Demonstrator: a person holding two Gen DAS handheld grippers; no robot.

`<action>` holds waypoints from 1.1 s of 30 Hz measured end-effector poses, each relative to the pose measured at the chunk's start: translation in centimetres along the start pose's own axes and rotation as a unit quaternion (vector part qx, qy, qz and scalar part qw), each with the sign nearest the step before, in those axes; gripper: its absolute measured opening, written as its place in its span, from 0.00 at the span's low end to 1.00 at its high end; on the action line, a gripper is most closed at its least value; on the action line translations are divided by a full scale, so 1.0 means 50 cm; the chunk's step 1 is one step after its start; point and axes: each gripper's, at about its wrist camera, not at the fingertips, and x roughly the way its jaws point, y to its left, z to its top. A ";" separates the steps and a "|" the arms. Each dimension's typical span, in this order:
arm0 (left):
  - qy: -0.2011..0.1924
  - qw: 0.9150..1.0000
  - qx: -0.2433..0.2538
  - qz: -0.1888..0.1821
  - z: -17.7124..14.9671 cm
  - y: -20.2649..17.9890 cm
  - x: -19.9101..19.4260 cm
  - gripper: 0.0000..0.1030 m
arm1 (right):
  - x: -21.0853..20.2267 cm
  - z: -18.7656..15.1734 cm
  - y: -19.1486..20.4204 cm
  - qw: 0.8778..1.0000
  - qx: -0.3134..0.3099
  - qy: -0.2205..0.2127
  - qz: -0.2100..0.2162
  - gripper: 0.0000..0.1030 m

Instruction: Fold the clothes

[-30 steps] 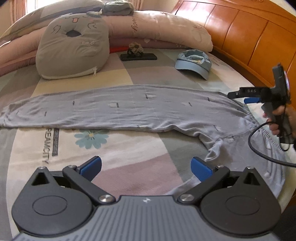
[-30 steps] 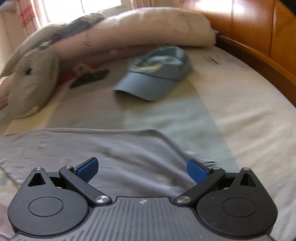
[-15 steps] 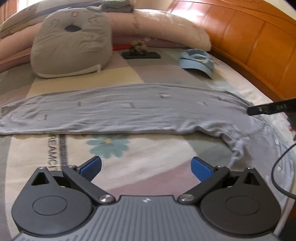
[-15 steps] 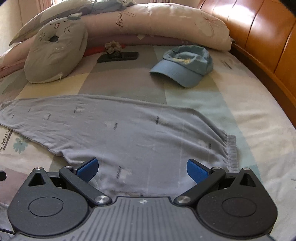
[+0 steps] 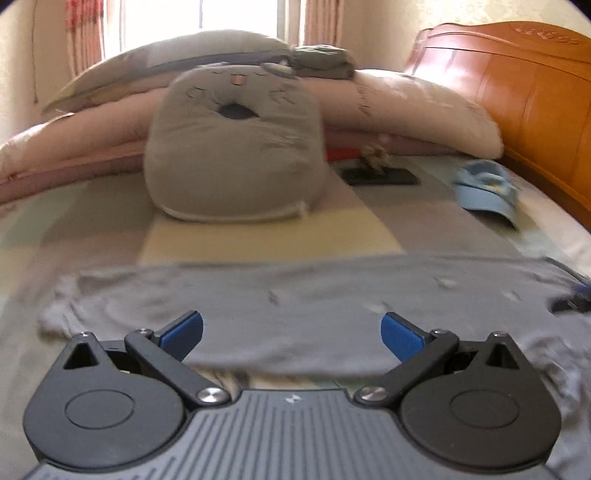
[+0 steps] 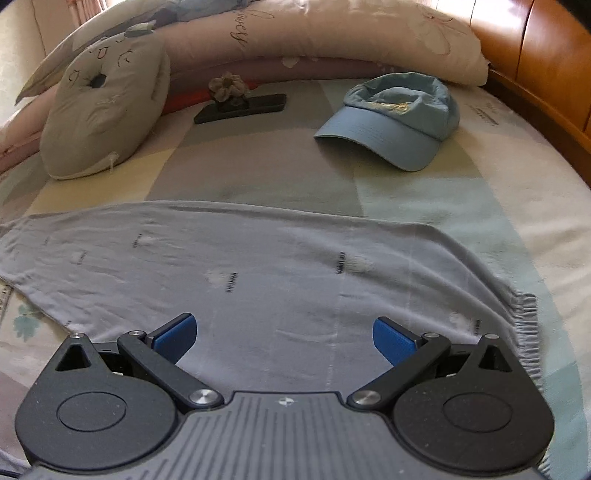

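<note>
A bed (image 6: 424,206) with a patchwork cover of pale grey, cream and mint blocks fills both views, backed by a glossy orange wooden headboard (image 5: 524,88) and a long pink bolster (image 6: 332,33) printed with script. A bright curtained window (image 5: 207,18) shows beyond the pillows in the left wrist view, which is blurred.

The left claw (image 5: 291,332) stands wide open, its blue pads (image 5: 183,328) spread far apart and holding nothing. The right claw (image 6: 282,334) is likewise spread wide and empty, its blue pads (image 6: 393,338) hanging over cloth; whether they touch it cannot be told.

The grey garment (image 6: 258,266) is soft, thin knit fabric, laid flat in a long band across the bed, dotted with small pale patches and tiny dark lettering. At its right end sits a gathered, ribbed elastic edge (image 6: 528,332). In the right wrist view the garment lies directly under and ahead of the right claw, the elastic edge just to the right of it. In the left wrist view the same garment (image 5: 332,295) spans the frame just beyond the left claw, its near hem passing between the pads.

Farther back lie a plump grey cushion (image 6: 103,114) with stitched marks and a dark centre hole, a flat black slab (image 6: 240,107) with a fabric flower on it, and a light blue baseball cap (image 6: 399,118) of smooth cloth, all well apart from the garment.
</note>
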 end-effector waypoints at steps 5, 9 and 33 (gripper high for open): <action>0.005 0.999 0.001 0.032 0.049 0.085 0.102 0.99 | -0.012 -0.028 -0.025 1.000 0.030 0.006 -0.001 1.00; 0.031 0.998 -0.013 0.055 0.052 0.153 0.188 0.99 | -0.035 -0.048 -0.042 0.998 0.057 0.008 -0.016 1.00; 0.063 0.990 -0.118 0.036 -0.003 0.342 0.200 0.99 | -0.057 -0.008 0.003 0.999 0.035 -0.001 0.000 1.00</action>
